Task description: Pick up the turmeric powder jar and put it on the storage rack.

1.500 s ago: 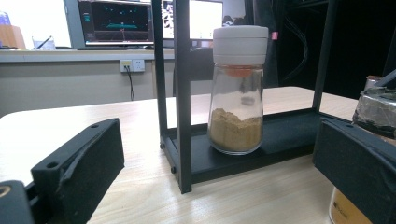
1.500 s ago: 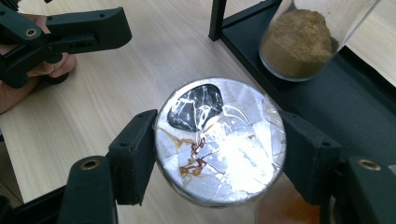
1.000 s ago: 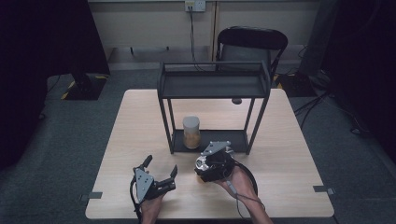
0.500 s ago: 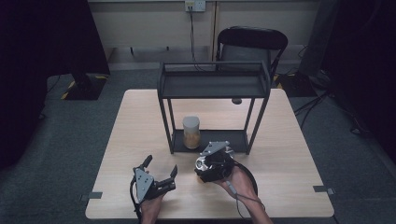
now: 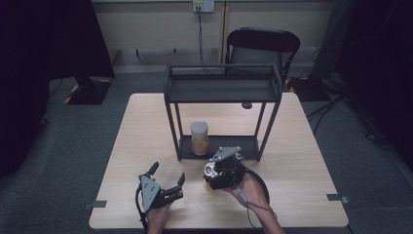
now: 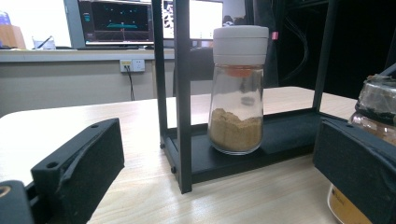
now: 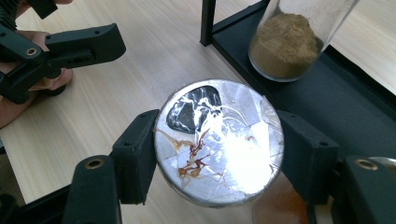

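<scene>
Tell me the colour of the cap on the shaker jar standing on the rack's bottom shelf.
White cap, clearest in the left gripper view.

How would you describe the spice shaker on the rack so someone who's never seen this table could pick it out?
Find the black two-tier metal rack on the wooden table. On its bottom shelf, toward the left end, stands the spice shaker: clear glass, a white cap, tan powder filling its lower part. The foil-topped jar clamped in the right gripper has no white cap.

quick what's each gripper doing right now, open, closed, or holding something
Left gripper: open, jaws spread, holding nothing.
Right gripper: shut on the foil-topped jar, one jaw on each side of it.
</scene>
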`<act>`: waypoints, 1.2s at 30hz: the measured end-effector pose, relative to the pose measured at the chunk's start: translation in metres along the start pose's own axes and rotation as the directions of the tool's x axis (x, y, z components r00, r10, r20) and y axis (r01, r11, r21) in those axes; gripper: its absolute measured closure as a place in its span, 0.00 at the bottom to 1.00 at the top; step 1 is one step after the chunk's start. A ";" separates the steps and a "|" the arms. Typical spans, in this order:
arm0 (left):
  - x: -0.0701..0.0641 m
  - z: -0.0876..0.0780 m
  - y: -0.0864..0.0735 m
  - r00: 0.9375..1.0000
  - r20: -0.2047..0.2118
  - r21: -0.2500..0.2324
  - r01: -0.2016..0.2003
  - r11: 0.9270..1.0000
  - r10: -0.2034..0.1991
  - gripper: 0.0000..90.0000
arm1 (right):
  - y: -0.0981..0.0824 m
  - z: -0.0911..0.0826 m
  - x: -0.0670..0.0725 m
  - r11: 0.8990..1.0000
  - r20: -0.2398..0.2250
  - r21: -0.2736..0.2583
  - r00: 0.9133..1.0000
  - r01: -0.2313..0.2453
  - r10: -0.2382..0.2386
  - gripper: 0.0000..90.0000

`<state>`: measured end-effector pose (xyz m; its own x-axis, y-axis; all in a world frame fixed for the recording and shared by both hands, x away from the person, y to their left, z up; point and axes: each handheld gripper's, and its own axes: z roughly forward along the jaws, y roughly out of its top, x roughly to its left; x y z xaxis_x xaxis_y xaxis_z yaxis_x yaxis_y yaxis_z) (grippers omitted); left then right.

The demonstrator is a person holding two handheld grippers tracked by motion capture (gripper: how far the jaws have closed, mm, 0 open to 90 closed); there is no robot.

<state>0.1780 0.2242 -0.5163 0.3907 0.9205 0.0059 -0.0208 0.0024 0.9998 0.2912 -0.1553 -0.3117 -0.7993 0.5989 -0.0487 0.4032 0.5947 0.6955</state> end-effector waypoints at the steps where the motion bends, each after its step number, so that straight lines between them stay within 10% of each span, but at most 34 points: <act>1: 0.000 0.000 0.000 1.000 0.000 0.000 0.000 1.000 0.000 0.02 | 0.000 0.000 0.000 1.000 0.001 -0.003 1.000 0.000 0.000 0.38; 36: 0.000 0.000 0.000 1.000 0.001 0.001 0.000 1.000 0.000 0.02 | 0.007 -0.010 -0.007 1.000 -0.009 -0.018 1.000 -0.010 0.010 0.38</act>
<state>0.1781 0.2243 -0.5160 0.3912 0.9203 0.0060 -0.0195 0.0018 0.9998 0.2955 -0.1610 -0.2994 -0.7993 0.5999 -0.0355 0.4029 0.5788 0.7090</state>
